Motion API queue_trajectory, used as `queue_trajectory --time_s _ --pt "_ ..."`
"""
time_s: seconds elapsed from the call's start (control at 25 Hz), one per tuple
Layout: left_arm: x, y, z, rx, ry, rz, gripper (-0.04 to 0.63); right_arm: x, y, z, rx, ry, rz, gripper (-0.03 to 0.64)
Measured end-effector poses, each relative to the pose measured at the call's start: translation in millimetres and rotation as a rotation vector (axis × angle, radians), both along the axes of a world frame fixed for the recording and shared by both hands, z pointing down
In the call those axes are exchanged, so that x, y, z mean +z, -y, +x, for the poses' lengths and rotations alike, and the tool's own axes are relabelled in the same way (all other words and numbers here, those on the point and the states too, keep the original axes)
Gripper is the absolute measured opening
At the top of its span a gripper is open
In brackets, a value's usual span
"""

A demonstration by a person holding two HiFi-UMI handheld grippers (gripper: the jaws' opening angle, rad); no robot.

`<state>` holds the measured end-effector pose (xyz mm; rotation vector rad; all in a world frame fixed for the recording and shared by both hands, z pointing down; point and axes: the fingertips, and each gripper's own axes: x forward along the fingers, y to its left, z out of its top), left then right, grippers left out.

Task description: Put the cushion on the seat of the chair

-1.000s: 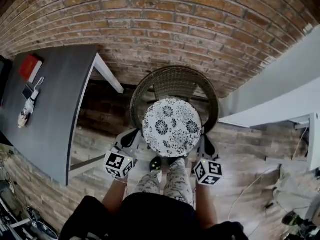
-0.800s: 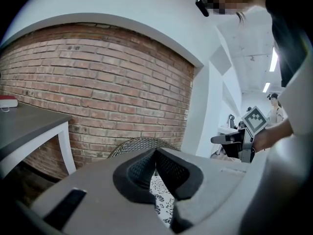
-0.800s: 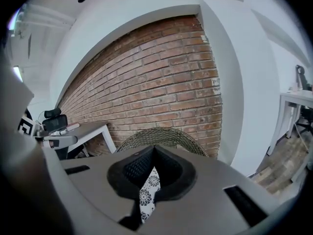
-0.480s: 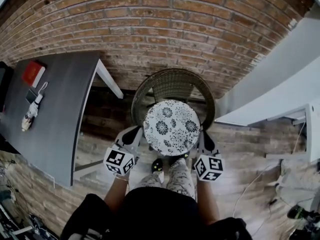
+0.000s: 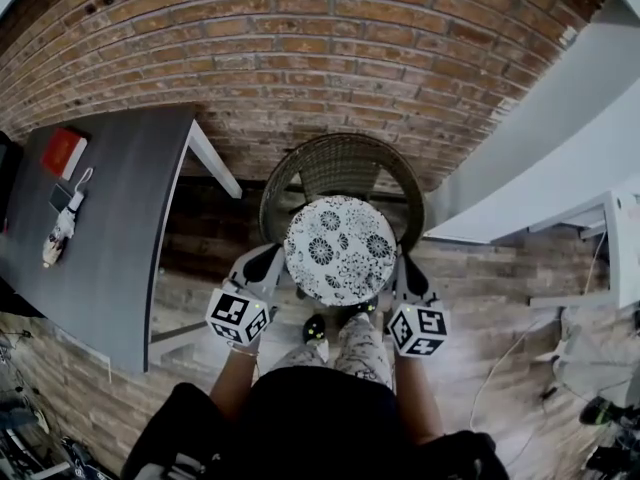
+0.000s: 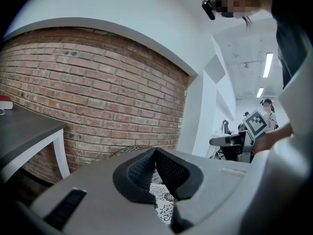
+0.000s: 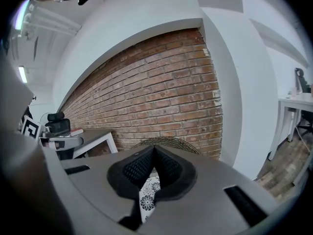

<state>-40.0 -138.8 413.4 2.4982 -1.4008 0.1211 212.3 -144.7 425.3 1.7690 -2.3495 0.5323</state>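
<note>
Black top (image 5: 300, 423), pale patterned trousers (image 5: 352, 353); left gripper (image 5: 272, 261) and right gripper (image 5: 403, 271) pale grey, black mesh pads (image 6: 168, 168), black-and-white marker cubes (image 5: 237, 315).

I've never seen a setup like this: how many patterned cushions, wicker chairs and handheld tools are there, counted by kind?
cushion: 1
wicker chair: 1
tools: 2 (left tool, right tool)
Total: 4
</note>
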Motion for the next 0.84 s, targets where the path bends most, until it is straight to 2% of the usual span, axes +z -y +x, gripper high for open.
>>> queue_trajectory --time_s 0.4,0.84 --pt "-4.6 1.2 -1.9 -0.003 -0.013 0.001 0.005 2.4 0.7 0.6 0.012 0.052 -0.025 -0.002" --pt "-0.3 9.9 -7.7 -0.021 -0.029 -0.007 0.004 9.1 8.2 1.6 0.014 0.054 -0.031 -0.002"
